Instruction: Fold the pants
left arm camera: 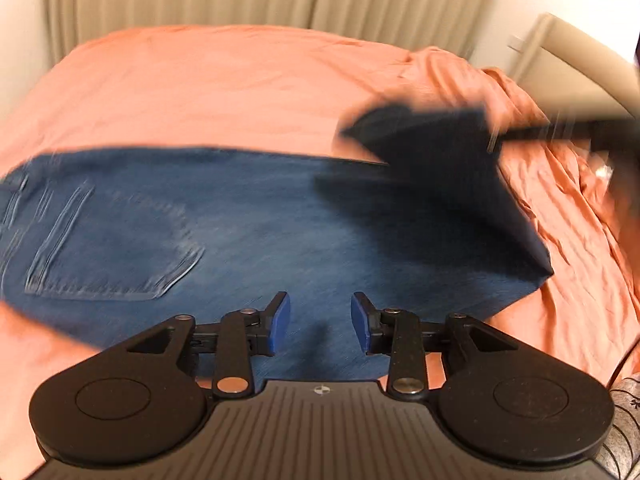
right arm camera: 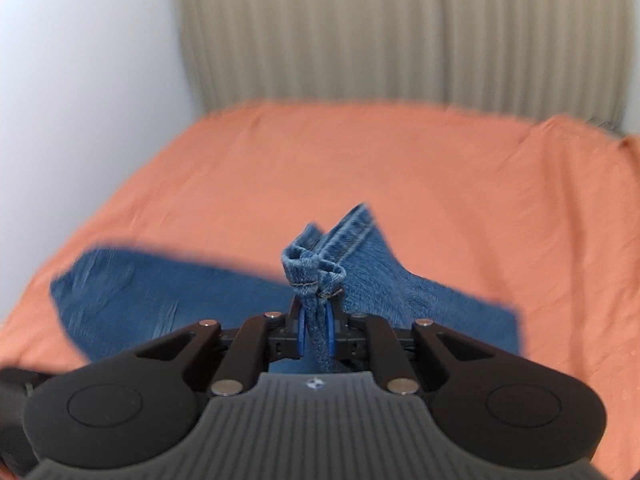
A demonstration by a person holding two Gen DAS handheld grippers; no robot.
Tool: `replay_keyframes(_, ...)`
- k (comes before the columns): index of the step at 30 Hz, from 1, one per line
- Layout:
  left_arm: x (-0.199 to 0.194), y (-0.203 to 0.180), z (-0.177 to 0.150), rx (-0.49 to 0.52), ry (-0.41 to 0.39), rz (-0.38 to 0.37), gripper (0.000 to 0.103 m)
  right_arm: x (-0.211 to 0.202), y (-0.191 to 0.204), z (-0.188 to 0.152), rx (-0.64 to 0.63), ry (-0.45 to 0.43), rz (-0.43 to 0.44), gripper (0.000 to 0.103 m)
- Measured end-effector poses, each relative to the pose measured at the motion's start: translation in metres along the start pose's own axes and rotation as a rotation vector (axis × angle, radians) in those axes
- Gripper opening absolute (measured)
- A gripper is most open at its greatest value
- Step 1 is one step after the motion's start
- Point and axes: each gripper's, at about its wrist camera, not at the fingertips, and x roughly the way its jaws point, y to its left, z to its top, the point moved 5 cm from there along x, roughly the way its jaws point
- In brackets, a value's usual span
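Pants (left arm camera: 240,232): blue denim jeans, spread across the near half of the bed, seat side up; a back pocket (left arm camera: 116,248) shows at left in the left wrist view.
Pants, leg end: raised off the bed at right, dark and blurred in the left wrist view; the hem (right arm camera: 316,268) is bunched and stitched in the right wrist view.
Bed (left arm camera: 224,84): covered by an orange sheet, smooth at far left, rumpled at far right.
Left gripper (left arm camera: 320,322): low over the denim near its near edge; blue-padded fingers (left arm camera: 280,320) spread apart with nothing between them; contact with the cloth cannot be told.
Right gripper (right arm camera: 316,334): fingers (right arm camera: 302,334) clenched on the pants hem, cloth standing up past the tips and hanging off to the right.
Curtain (right arm camera: 400,36): beige, pleated, along the far side of the bed.
Wall (right arm camera: 80,80): white, far left in the right wrist view.
Image quality: both views motion-blurred; fine detail of the denim is uncertain.
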Motion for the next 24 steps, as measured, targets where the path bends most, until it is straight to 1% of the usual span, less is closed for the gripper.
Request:
replay_keyframes(2, -0.004, 0.015, -0.005, -0.046, 0.002, -0.013, 0.041, 0.028, 0.026, -0.033, -0.051, 0.103, 0.014, 0.005)
replay_keyframes(5, -0.004, 0.029, -0.011, -0.103, -0.005, -0.039, 0.048, 0.056, 0.05, -0.085, -0.156, 0.237, 0.005, 0.006)
replay_keyframes(7, -0.002, 0.036, -0.013, -0.144, -0.008, -0.067, 0.056, 0.065, 0.056, -0.105, -0.217, 0.272, -0.01, 0.007)
replay_keyframes(8, -0.001, 0.041, -0.014, -0.163, -0.009, -0.083, 0.058, 0.068, 0.054, -0.111, -0.231, 0.275, -0.01, 0.01)
replay_keyframes(10, 0.004, 0.042, -0.014, -0.194, -0.002, -0.113, 0.061, 0.069, 0.054, -0.111, -0.23, 0.285, 0.011, 0.02)
replay_keyframes(11, 0.007, 0.043, -0.013, -0.207, 0.003, -0.129, 0.061, 0.067, 0.053, -0.113, -0.22, 0.291, 0.032, 0.026)
replay_keyframes(12, 0.01, 0.043, -0.012, -0.22, 0.005, -0.14, 0.061, 0.063, 0.055, -0.112, -0.213, 0.297, 0.052, 0.029)
replay_keyframes(15, 0.012, 0.044, -0.01, -0.245, -0.004, -0.138, 0.062, 0.052, 0.057, -0.104, -0.192, 0.305, 0.096, 0.029)
replay_keyframes(17, 0.013, 0.046, -0.009, -0.248, -0.019, -0.108, 0.061, 0.048, 0.052, -0.093, -0.156, 0.291, 0.118, 0.03)
replay_keyframes(18, 0.014, 0.047, -0.008, -0.243, -0.027, -0.08, 0.061, 0.048, 0.05, -0.086, -0.14, 0.279, 0.116, 0.03)
replay_keyframes(21, 0.015, 0.049, -0.008, -0.2, -0.077, 0.023, 0.061, 0.059, 0.042, -0.064, -0.11, 0.238, 0.069, 0.03)
replay_keyframes(22, 0.015, 0.049, -0.008, -0.194, -0.078, 0.031, 0.061, 0.065, 0.04, -0.06, -0.091, 0.235, 0.06, 0.03)
replay_keyframes(24, 0.015, 0.05, -0.009, -0.201, -0.084, 0.022, 0.061, 0.079, 0.038, -0.054, -0.063, 0.236, 0.05, 0.03)
